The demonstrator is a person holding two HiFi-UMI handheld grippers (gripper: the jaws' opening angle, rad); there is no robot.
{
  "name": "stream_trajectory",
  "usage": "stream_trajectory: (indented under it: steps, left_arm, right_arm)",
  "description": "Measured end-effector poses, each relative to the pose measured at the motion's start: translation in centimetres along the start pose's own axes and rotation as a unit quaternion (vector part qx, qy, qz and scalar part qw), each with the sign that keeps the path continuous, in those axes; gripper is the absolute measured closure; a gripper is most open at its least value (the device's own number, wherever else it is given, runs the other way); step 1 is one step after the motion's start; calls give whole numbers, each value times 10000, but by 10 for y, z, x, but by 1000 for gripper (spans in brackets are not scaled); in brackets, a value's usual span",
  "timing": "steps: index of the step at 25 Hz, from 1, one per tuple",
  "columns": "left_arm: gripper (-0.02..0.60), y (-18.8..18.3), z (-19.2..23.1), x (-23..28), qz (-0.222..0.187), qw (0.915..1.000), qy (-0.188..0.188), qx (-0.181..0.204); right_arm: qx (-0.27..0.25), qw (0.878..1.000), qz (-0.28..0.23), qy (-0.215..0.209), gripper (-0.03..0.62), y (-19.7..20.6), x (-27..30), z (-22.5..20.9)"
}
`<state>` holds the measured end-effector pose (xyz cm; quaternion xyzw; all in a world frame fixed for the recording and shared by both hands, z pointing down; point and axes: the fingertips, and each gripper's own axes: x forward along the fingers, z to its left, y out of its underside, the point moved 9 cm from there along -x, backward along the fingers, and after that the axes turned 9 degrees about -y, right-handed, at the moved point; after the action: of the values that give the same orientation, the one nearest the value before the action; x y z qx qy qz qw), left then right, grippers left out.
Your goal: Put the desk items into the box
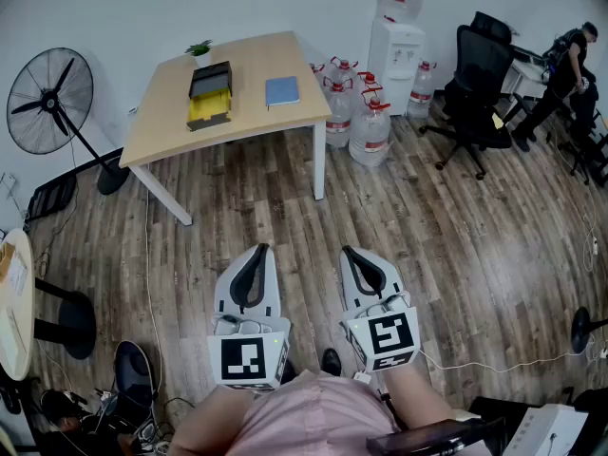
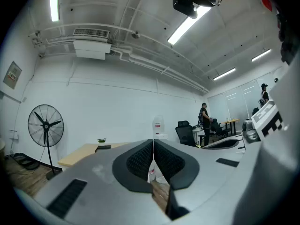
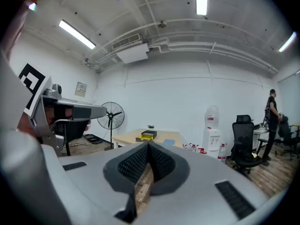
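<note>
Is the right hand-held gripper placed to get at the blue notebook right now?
Probably not: the right hand-held gripper hangs shut near the person, with a stretch of floor between it and the desk holding the blue notebook. Nothing blocks the walk over.

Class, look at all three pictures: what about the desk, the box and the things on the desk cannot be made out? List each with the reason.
- Inside of the box: head view, too far and small to see.
- The blue item: head view, too small to tell book from pad.
- The desk: left gripper view, the shut left claw hides its right part.
- The box again: right gripper view, tiny beyond the shut right claw.
</note>
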<state>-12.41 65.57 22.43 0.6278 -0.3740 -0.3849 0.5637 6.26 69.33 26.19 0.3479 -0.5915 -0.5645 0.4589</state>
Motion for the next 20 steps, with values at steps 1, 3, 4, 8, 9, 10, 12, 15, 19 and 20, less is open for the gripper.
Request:
stream_trajectory:
  steps: [1,3,4,8,9,10,12,15,19,20]
  left_arm:
    - [566,1,-2,2,-9,10000,-9,6]
    - [566,3,-8,5,8,10000,-25,9]
    - [566,4,-11,6,34,10000,-31,2]
    - [566,7,-24,11,90,9999,-56,13]
    - [566,7,-28,12,103,9999,-69,22]
    - [566,7,-32,14,115,9999,-85,30]
    - [566,8,-39,17,130,9998,-124,39]
    - [566,11,-46,20,173,9997,-192,53]
    - [566,17,-48,28,275,9993,-259,64]
    - [566,18,-46,31,287,9992,-278,58]
  right_arm:
    - [-8,10000,8,-2,594,1,0,-3]
    - [-33,10000,11,-5,594,3,-1,-8]
    - [-46,10000,7,-5,594,4,-2,-11]
    - [-17,10000,14,-29,594,8,-6,-24]
    - [-3,10000,7,-48,594,9,-6,-29]
    - [6,10000,10,-74,593,11,-7,-33]
    - [4,9999,35,-118,592,13,-8,-42]
    - [108,9998,-88,-104,592,16,-10,-54]
    - [401,9981,-365,-287,517,17,-3,-65]
    - [421,9978,-365,-371,452,17,1,-66]
